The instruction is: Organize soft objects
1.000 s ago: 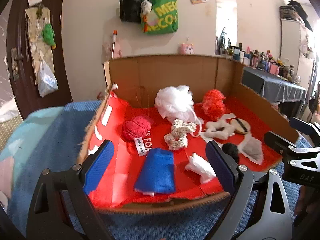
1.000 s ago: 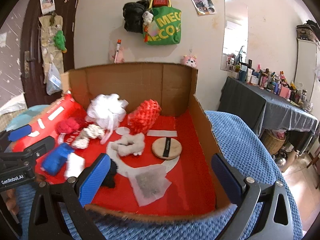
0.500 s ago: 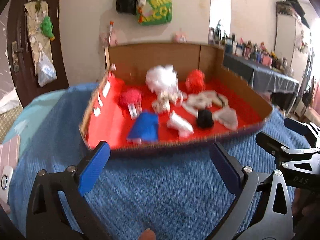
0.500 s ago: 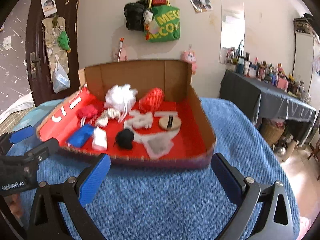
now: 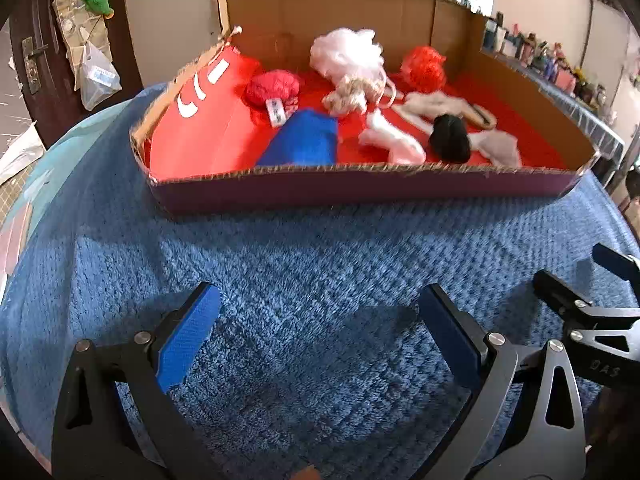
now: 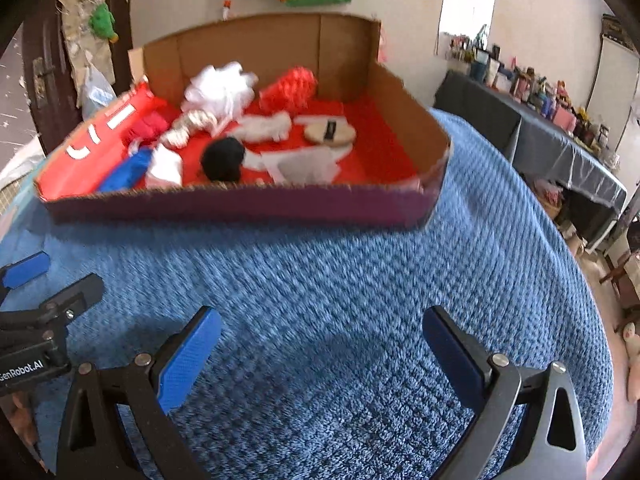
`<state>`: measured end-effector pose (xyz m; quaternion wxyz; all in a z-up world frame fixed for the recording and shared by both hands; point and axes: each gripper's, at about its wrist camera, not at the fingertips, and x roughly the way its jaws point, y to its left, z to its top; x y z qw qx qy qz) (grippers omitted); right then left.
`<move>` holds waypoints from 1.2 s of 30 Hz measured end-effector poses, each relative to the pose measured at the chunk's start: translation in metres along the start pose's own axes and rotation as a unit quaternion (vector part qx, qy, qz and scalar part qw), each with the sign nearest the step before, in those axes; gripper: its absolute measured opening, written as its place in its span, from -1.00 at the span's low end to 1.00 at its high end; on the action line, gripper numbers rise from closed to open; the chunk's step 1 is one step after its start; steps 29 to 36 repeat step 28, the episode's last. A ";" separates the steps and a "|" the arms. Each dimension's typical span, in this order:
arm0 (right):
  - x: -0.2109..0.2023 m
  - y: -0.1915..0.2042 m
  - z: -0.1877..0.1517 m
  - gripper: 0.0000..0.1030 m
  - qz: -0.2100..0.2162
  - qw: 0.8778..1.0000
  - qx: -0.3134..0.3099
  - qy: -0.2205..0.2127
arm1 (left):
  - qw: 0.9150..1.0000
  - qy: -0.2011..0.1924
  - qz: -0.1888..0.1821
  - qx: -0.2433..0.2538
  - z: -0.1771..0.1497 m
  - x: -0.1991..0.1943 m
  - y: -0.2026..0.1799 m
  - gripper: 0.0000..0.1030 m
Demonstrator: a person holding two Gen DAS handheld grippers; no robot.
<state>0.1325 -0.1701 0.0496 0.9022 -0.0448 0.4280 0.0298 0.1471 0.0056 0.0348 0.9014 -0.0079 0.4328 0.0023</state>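
A cardboard box (image 5: 360,190) with a red floor sits on a blue blanket; it also shows in the right wrist view (image 6: 240,202). In it lie a blue cloth (image 5: 304,142), a red knit ball (image 5: 272,86), a white mesh puff (image 5: 346,54), a red mesh puff (image 5: 426,66), a black pompom (image 5: 450,138) and white fabric pieces (image 5: 392,142). My left gripper (image 5: 318,332) is open and empty over the blanket, well short of the box. My right gripper (image 6: 320,344) is open and empty, also short of the box.
The blue blanket (image 5: 320,264) covers the surface in front of the box. A round wooden brush (image 6: 330,133) lies in the box. A dark table (image 6: 560,148) crowded with bottles stands at the right. A door (image 5: 36,60) with hanging bags is at the left.
Both grippers have pulled back from the box and dropped lower toward the blanket. The box now looks farther away. The objects in it have not moved.
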 end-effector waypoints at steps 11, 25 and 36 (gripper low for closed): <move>0.006 -0.010 -0.005 1.00 -0.003 1.000 0.023 0.019 | 1.000 0.010 0.010 0.005 -0.005 0.005 -0.001 1.00; 0.008 -0.009 -0.004 1.00 -0.002 1.000 0.021 0.021 | 1.000 0.009 0.010 0.005 -0.004 0.007 -0.001 1.00; 0.008 -0.009 -0.004 1.00 -0.002 1.000 0.021 0.020 | 1.000 0.009 0.011 0.005 -0.004 0.007 -0.001 1.00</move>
